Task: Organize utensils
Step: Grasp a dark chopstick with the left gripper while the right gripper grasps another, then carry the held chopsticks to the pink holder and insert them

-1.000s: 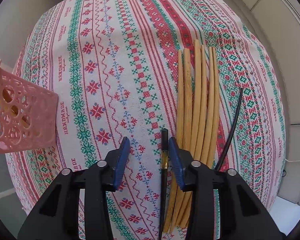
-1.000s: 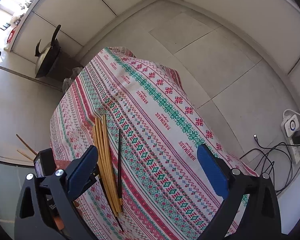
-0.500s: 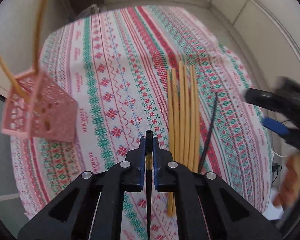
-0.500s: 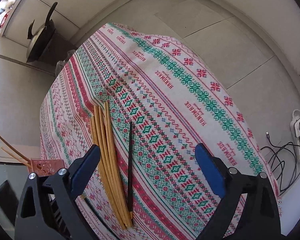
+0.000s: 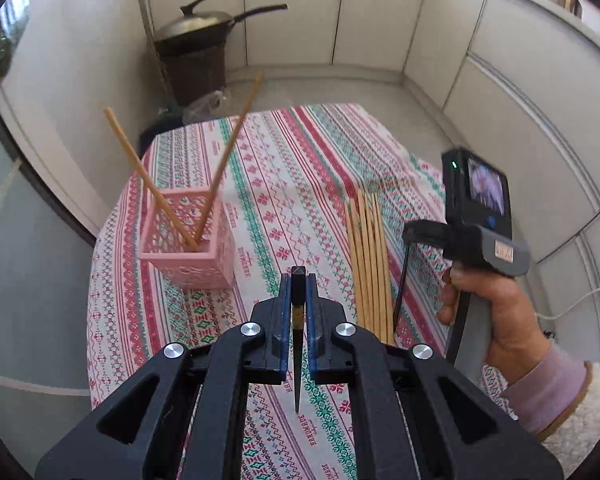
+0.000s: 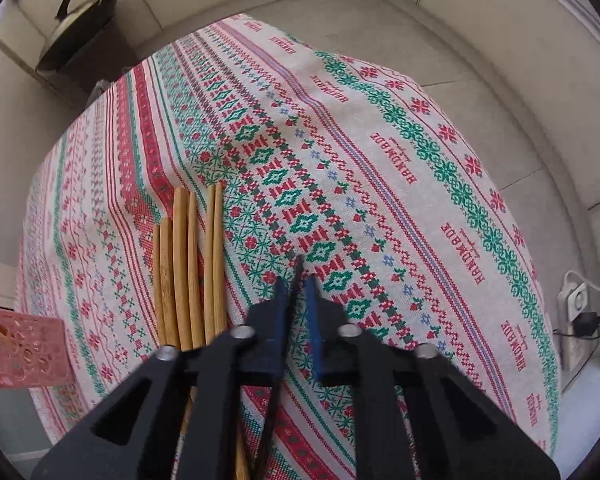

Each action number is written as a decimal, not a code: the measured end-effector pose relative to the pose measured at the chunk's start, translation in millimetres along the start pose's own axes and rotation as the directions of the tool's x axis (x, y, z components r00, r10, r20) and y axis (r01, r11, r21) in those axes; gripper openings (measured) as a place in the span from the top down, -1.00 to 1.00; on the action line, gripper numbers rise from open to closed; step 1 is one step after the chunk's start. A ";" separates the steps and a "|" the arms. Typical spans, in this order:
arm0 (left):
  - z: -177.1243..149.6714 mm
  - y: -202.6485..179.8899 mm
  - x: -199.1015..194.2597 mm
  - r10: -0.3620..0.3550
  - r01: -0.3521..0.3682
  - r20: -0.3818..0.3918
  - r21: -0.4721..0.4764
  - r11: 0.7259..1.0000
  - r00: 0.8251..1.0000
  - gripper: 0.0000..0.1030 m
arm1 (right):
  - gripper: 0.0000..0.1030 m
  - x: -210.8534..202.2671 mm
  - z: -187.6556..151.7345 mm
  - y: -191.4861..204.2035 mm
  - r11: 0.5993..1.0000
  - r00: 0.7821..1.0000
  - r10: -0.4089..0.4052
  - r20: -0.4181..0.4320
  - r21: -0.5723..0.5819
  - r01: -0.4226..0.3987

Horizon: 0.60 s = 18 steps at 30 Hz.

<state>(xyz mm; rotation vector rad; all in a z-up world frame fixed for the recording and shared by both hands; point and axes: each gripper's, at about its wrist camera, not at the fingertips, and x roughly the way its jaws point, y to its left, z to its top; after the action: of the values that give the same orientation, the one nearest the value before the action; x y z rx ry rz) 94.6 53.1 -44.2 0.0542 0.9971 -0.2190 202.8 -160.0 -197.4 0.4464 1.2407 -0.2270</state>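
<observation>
On the table covered with a striped embroidered cloth (image 5: 284, 184), a row of bamboo chopsticks (image 5: 368, 264) lies side by side, and to the left of them, well apart, stands a pink openwork basket (image 5: 188, 240). Two more bamboo chopsticks (image 5: 220, 160) stand tilted inside this basket, crossing near its bottom and leaning out to opposite sides. The left gripper (image 5: 299, 300) is above the cloth, between the basket and the row, and its blue pads are pressed together on a black chopstick (image 5: 298, 344); the thick square end comes out a little beyond the fingertips, and the thin point hangs down below the jaws, clear of the cloth. In the left wrist view the right gripper (image 5: 420, 236) is seen from behind, held by a hand (image 5: 496, 320) in a lilac cuff, low over the right side of the bamboo row. In the right wrist view the right gripper (image 6: 299, 280) points steeply down at the cloth, and its jaws are closed on a second black chopstick (image 6: 274, 400), which lies just beside the bamboo row (image 6: 192, 272); its dark end shows between the fingertips and the rest of it runs back under the gripper. The basket (image 6: 24, 344) is at the left edge of this view, near the border of the table. Beyond the table, by the wall, a dark wok with a lid (image 5: 204, 28) rests on a brown stand.
</observation>
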 end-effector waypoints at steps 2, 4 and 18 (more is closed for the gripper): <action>3.1 5.3 -9.3 -0.013 0.013 0.030 -0.017 1.000 0.999 0.88 | 0.90 -8.9 -2.2 -14.3 0.996 0.998 0.067 0.014 0.062 -0.067; 4.5 9.9 -20.2 -0.033 0.034 0.049 -0.024 0.999 0.998 0.88 | 0.91 -28.8 -5.9 -18.8 0.996 0.994 0.072 0.079 0.050 -0.076; 7.6 34.6 -79.3 -0.075 0.098 0.201 -0.108 0.989 0.977 0.89 | 0.91 -199.9 -41.7 -3.9 0.966 0.903 0.233 0.362 -0.189 -0.174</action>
<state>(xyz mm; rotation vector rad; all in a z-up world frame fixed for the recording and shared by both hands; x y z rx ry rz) 66.6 98.3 24.4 -0.1163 0.8145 -0.2404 102.2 -159.4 -19.6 0.3747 0.8136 -0.0342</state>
